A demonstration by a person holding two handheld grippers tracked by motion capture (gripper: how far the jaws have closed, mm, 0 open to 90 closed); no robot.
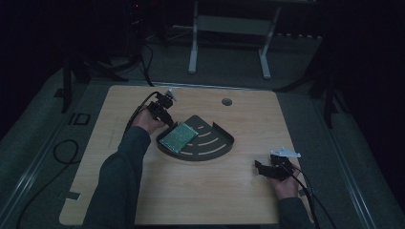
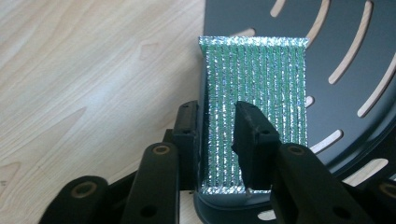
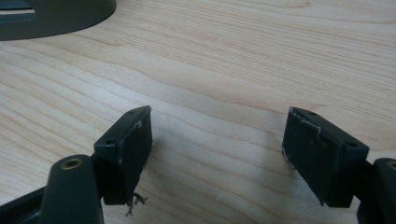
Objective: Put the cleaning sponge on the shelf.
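A green glittery sponge (image 1: 178, 137) (image 2: 261, 79) rests tilted on the left rim of a dark fan-shaped slotted tray (image 1: 215, 143) (image 2: 345, 42) near the table's middle. My left gripper (image 1: 165, 117) (image 2: 217, 126) reaches in from the tray's far left. Its jaws are closed on the sponge's near edge, one outside the tray wall and one on the sponge's face. My right gripper (image 1: 262, 168) (image 3: 217, 140) sits low over the bare wood at the front right, open, with nothing between its fingers. A bit of the tray (image 3: 56, 16) shows at the top left of the right gripper view.
The light wooden table (image 1: 200, 200) has a round cable hole (image 1: 226, 101) near its back edge. A white metal frame (image 1: 193, 47) stands on the floor behind it. Black cables (image 1: 62, 152) lie on the floor to the left.
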